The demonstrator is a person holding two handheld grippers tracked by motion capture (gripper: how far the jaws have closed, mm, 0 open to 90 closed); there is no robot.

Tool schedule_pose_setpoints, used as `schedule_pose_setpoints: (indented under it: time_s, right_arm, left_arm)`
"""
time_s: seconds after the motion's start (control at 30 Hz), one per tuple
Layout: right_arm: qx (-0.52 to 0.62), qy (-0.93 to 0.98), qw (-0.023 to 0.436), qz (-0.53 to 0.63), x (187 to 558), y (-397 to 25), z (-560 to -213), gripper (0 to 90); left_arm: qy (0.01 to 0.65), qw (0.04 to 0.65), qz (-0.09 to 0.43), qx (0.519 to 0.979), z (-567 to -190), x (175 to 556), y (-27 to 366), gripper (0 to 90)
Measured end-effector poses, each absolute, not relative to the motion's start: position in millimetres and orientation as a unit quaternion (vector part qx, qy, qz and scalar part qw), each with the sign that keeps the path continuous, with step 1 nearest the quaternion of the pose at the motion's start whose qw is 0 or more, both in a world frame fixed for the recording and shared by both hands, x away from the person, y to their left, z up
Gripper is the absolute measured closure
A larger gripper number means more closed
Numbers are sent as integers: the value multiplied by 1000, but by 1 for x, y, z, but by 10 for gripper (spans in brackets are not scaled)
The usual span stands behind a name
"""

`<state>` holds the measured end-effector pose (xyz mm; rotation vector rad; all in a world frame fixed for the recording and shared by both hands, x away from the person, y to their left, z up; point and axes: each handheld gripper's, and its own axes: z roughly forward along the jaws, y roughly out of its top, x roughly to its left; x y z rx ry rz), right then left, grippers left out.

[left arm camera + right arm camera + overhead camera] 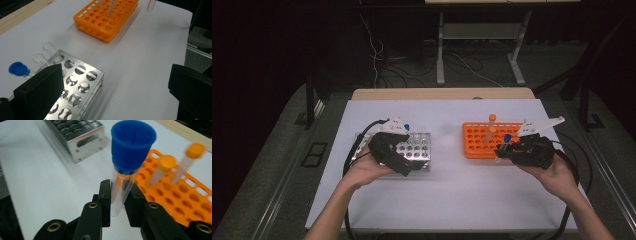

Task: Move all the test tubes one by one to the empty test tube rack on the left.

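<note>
Jaws of the right gripper [120, 202] pinch a clear tube with a blue cap [132, 145], held upright just beside the orange rack [190, 202]. The left gripper [115, 95], jaws spread wide, sits over the metal rack [82, 82]. No writing is readable.

table: white top [472, 200] | floor: cables [377, 60] | desk legs [440, 50]

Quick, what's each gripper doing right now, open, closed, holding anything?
Left gripper: open, holding nothing, over the metal rack.
Right gripper: closed on a blue-capped tube, beside the orange rack.
</note>
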<state>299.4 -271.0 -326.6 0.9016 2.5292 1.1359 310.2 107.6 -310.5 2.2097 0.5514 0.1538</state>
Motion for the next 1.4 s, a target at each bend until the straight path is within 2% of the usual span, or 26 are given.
schedule_pose_setpoints:
  time_s: [0.63, 0.8, 1.2, 1.27, 1.4]
  right_arm:
    - [228, 902, 59, 361, 289, -202, -339, 759]
    - [204, 909, 49, 359, 287, -184, -341, 759]
    - [169, 917, 29, 361, 281, -152, -346, 759]
    - [163, 917, 27, 363, 280, -148, -347, 758]
    - [159, 917, 23, 365, 278, -142, -348, 758]
  left_arm:
    - [157, 396, 33, 904, -295, 305, 69, 0]
    - [137, 389, 24, 911, -293, 304, 57, 33]
    - [87, 362, -7, 928, -294, 303, 38, 197]
    - [79, 359, -12, 930, -295, 303, 36, 247]
    - [64, 351, -16, 934, -296, 303, 33, 407]
